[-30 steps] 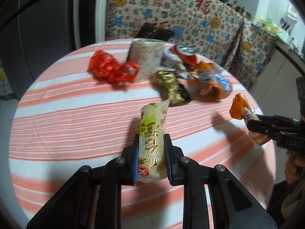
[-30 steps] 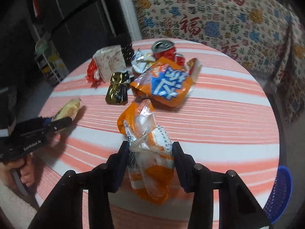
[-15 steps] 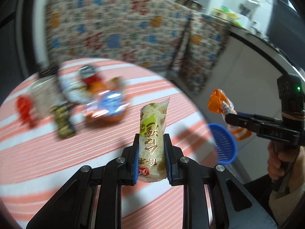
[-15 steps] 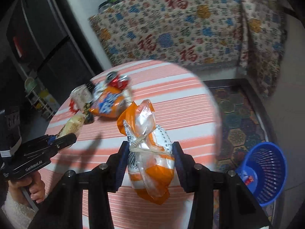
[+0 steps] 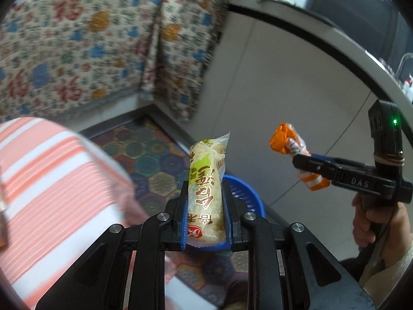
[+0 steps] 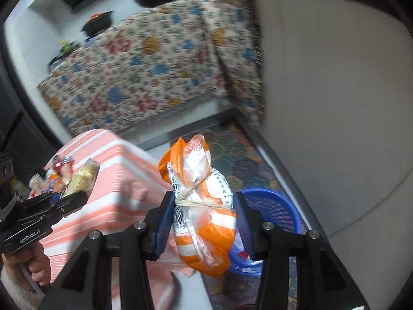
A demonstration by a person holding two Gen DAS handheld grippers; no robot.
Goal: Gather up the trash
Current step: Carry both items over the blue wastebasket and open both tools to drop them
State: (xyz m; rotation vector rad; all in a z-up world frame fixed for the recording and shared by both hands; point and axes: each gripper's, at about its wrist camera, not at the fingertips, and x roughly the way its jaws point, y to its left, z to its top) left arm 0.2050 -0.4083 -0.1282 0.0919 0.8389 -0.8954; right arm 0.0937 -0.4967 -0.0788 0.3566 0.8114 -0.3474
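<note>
1. Left gripper [image 5: 205, 215]: jaws clamped on an upright yellow-green snack wrapper [image 5: 206, 183].
2. Right gripper [image 6: 204, 218]: jaws holding an orange-and-clear tied bag [image 6: 204, 206].
3. Blue basket [image 6: 273, 206]: on the floor beside the striped desk [image 6: 116, 170], behind both held items.

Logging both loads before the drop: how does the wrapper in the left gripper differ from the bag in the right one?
The yellow-green snack wrapper is slim, smooth and stands straight between the left gripper pads. The orange-and-white plastic bag is bulkier, crumpled and tied round with string, so the right gripper is clamped wider. The wrapper carries large printed characters; the bag shows small print and a barcode. Both are firmly held above the floor near the blue basket.
</note>
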